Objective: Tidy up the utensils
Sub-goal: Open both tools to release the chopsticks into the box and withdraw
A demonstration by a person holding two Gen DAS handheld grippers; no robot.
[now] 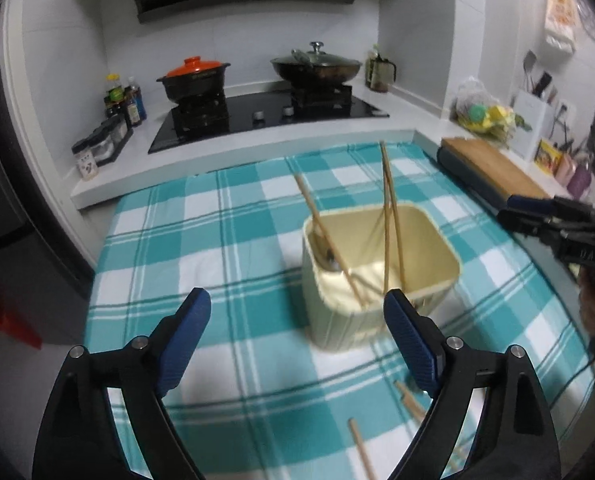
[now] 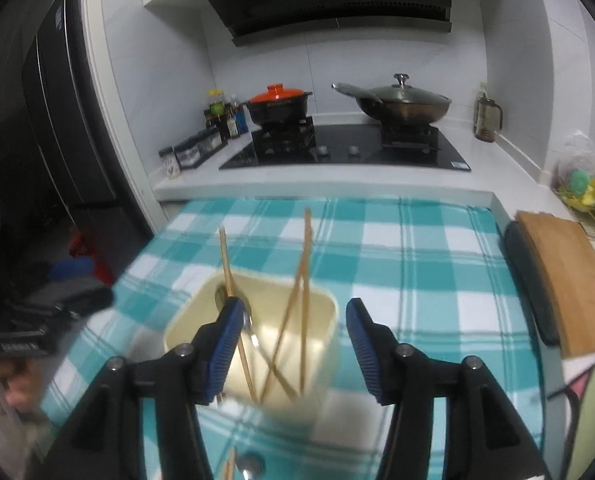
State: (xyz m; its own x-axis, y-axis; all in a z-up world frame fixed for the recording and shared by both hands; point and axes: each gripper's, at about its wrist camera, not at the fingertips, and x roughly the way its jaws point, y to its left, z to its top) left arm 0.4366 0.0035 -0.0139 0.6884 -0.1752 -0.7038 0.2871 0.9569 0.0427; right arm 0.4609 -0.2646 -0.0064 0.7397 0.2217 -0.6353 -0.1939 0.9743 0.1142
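1. One cream bin (image 1: 377, 280) at table centre holds three chopsticks (image 1: 389, 216) and a spoon (image 2: 233, 304)
2. Two chopsticks (image 1: 361, 456) lie at its 6 o'clock
3. Left gripper (image 1: 297, 316) and right gripper (image 2: 293, 332): both open, empty

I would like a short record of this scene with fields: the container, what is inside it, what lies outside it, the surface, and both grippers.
container: cream bin, upright on the cloth
inside: three chopsticks leaning on its walls, a metal spoon
outside: loose chopsticks on the cloth, nearer the cameras
surface: teal checked cloth
left gripper: open, holds nothing
right gripper: open, holds nothing
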